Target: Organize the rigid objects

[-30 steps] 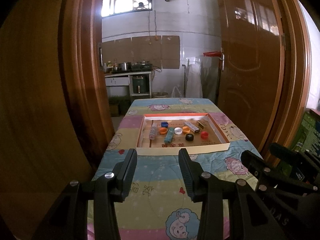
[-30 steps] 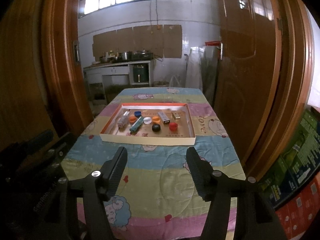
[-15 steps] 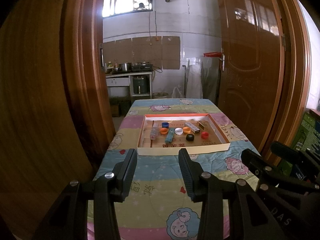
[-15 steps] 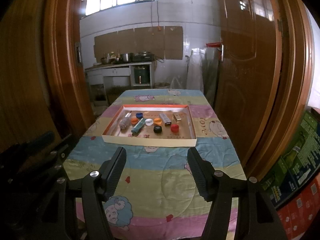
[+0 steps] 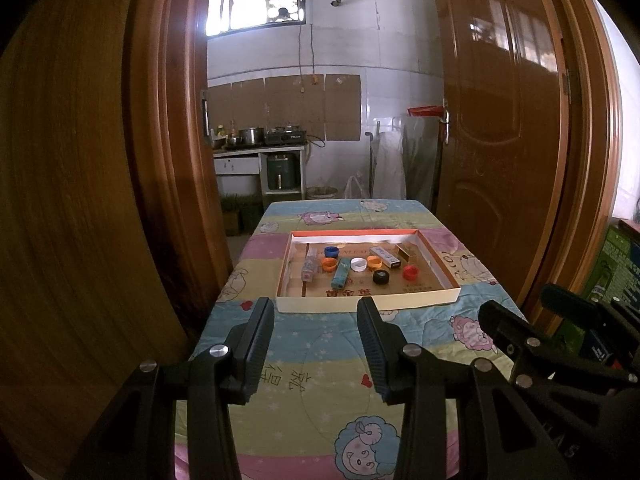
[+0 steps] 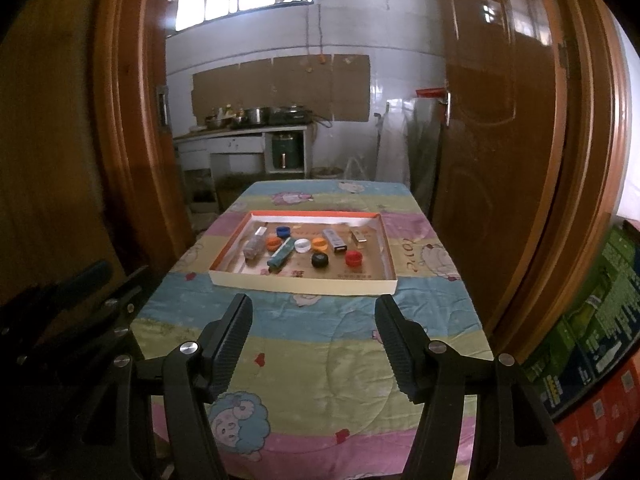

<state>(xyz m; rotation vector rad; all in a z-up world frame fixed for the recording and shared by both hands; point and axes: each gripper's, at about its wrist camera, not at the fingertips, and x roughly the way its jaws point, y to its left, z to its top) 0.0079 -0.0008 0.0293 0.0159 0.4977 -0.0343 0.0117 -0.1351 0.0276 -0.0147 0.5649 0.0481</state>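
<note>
tray [image 5: 366, 303] sits at 12 o'clock, bits corralled inside | left gripper [image 5: 316, 344] half-open, empty | right gripper [image 6: 314, 340] wider, empty, both parked short, lining up

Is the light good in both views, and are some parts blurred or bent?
Left wrist view: window overexposed, glare on door, tray sharp. Right wrist view: slightly softer, tray readable, door frames bowed by the fisheye, corners dark.
</note>
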